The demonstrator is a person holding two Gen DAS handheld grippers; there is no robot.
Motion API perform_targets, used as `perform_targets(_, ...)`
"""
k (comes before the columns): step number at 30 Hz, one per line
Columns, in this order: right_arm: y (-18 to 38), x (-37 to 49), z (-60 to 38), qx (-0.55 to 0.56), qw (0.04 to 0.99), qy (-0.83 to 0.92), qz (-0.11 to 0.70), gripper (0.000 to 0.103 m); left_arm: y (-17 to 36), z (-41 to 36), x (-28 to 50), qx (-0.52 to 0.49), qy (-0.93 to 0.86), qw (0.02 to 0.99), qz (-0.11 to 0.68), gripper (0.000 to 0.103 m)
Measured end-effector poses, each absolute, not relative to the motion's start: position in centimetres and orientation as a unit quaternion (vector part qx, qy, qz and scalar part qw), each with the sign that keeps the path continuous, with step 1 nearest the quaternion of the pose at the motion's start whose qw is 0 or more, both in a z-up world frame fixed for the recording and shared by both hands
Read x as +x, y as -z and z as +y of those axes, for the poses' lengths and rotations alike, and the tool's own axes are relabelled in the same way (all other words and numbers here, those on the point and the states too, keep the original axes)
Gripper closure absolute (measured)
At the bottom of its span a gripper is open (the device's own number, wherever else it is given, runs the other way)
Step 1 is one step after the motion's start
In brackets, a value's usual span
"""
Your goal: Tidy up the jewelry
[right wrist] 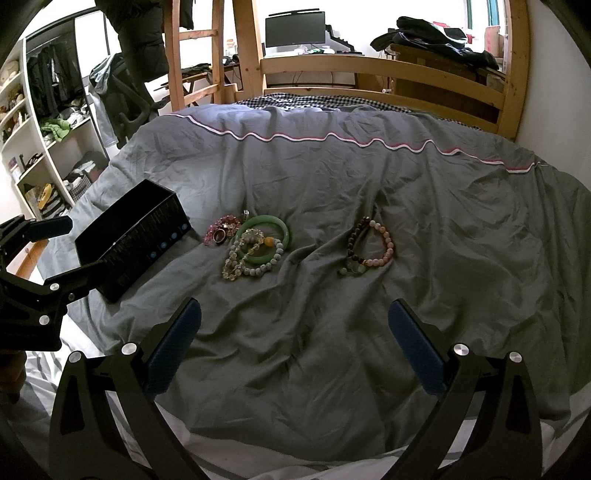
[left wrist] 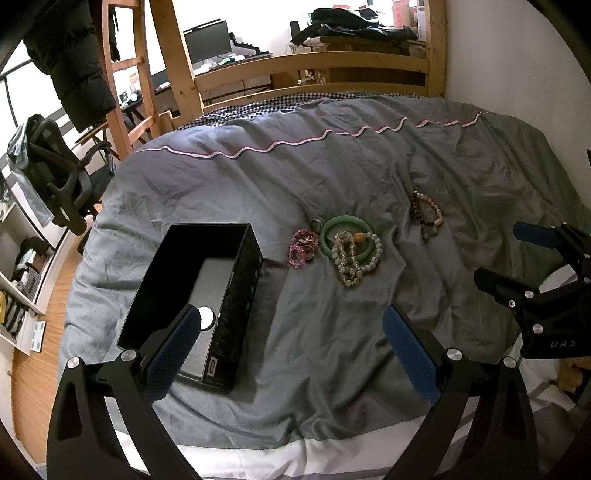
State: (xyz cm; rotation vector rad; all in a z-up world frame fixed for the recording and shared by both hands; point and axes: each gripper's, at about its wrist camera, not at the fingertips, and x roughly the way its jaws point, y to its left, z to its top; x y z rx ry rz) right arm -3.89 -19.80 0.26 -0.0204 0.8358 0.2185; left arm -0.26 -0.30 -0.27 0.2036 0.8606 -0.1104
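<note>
An open black box (left wrist: 207, 295) (right wrist: 133, 240) lies on the grey duvet at the left. Beside it lies a pile of jewelry: a green bangle (left wrist: 334, 223) (right wrist: 282, 229), pale beaded bracelets (left wrist: 351, 266) (right wrist: 251, 264), a pink beaded bracelet (left wrist: 301, 249) (right wrist: 221, 223) and a ring (right wrist: 220, 235). Further right lie a pink and a dark beaded bracelet (left wrist: 428, 216) (right wrist: 373, 245). My left gripper (left wrist: 291, 328) is open and empty, near the box. My right gripper (right wrist: 293, 325) is open and empty, in front of the jewelry. The right gripper also shows in the left wrist view (left wrist: 517, 258).
The grey duvet (left wrist: 295, 173) (right wrist: 406, 184) covers the bed, with a wooden bed frame (left wrist: 306, 66) behind. An office chair (left wrist: 55, 173) and white shelves (right wrist: 48, 147) stand off the left side. A desk with a monitor (right wrist: 295, 29) is at the back.
</note>
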Motion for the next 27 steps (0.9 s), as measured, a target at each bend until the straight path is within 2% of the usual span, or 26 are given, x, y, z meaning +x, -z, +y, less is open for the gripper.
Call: perform_targets(27,0.22,-3.44,-19.93,0.002,0.911,-0.112,0.398,0.003,1.11,-0.04,0.05,0.086,0.069,0.899,0.423,0.006)
